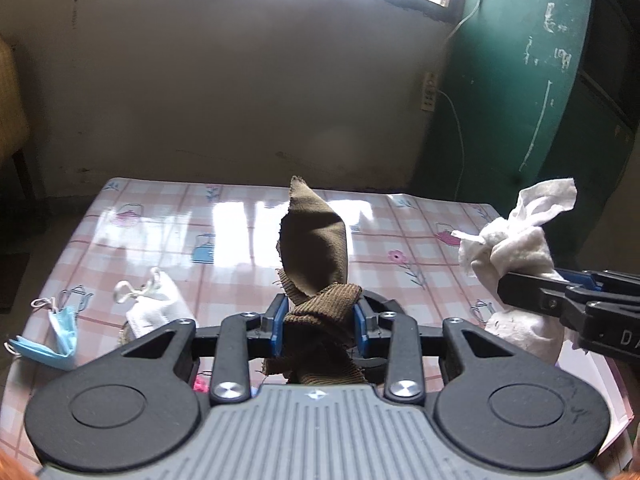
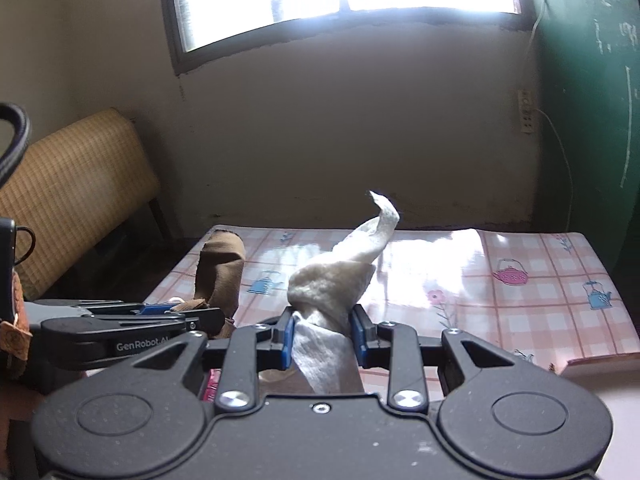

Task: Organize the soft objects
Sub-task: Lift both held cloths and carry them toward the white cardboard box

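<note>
Checked worktop with two face masks lying at its near left. Left gripper is clamped on a brown cloth, right gripper on a white cloth, both lifted clear. Step: carrying; next, likely setting each down sorted.

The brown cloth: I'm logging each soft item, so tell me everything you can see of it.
The brown cloth is a ribbed, knit-looking fabric with frayed edges, twisted where the left gripper is shut on it between blue pads. Its free end stands up in a loose point above the table; a short tail hangs below the jaws. Nothing else touches it.
</note>
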`<state>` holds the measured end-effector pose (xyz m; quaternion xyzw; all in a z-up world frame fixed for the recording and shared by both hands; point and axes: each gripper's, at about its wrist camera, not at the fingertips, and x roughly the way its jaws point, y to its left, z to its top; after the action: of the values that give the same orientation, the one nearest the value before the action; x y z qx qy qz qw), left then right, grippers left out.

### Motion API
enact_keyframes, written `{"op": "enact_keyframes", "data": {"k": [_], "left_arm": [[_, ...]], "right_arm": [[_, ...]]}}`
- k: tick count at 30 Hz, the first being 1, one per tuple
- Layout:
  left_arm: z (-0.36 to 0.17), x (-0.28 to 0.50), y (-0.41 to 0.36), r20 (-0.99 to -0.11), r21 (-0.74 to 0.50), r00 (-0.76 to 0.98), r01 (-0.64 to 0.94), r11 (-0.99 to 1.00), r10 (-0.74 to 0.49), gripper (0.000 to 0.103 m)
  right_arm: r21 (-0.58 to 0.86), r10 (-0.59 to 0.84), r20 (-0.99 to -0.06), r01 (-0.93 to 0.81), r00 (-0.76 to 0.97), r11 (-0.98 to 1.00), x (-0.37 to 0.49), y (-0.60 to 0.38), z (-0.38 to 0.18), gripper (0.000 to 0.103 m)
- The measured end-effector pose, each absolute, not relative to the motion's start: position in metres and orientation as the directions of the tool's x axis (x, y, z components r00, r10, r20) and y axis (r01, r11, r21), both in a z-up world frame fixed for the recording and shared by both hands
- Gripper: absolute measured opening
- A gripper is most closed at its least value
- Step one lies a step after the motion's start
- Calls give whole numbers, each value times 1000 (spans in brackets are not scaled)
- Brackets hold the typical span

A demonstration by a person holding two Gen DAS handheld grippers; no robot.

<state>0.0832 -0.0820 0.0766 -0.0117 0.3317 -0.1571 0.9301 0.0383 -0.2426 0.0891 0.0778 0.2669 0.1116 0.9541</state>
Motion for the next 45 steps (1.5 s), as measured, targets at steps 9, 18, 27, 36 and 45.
{"op": "enact_keyframes", "data": {"k": [9,18,27,36,45], "left_arm": [[75,81,-109,-615,-123,712,339,933,-340,35],[69,75,-136,-628,-119,682,390,913,-374,35],[66,71,-165,-637,-110,660,434,894,-398,35],[59,69,-187,-648,-100,633,480,872,-423,35],[54,67,-211,-654,-94,610,521,848,-447,35]], "right_arm": [[217,228,-493,-135,840,967,36,-264,84,35],[222,196,-494,-95,847,970,27,-287,80,35],[225,163,-494,-56,854,973,16,-317,76,35],[230,128,-497,-12,858,973,6,-345,75,35],[234,99,-503,25,859,972,1,-373,70,35]]}}
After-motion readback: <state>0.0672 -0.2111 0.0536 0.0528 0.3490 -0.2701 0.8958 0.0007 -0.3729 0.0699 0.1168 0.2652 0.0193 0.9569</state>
